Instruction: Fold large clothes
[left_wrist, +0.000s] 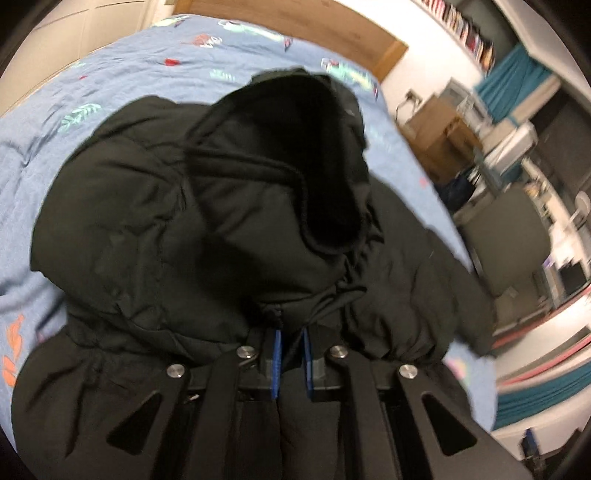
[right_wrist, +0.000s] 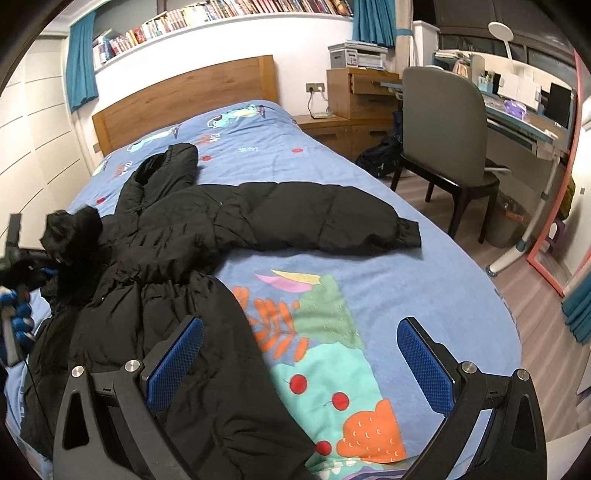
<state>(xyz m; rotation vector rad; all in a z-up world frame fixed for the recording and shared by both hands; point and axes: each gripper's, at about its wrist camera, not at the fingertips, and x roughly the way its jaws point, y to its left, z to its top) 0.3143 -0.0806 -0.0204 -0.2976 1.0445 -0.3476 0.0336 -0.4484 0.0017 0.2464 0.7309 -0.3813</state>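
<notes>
A black padded coat lies spread on the bed, one sleeve stretched out ahead of the right tool, the hood bunched toward its far left. The left tool is pinched closed on a fold of the coat near its gathered waist, the hood just ahead of it. The right tool stands wide open, empty, above the coat's lower edge and the patterned cover. A chair and desk stand beyond, to the right.
</notes>
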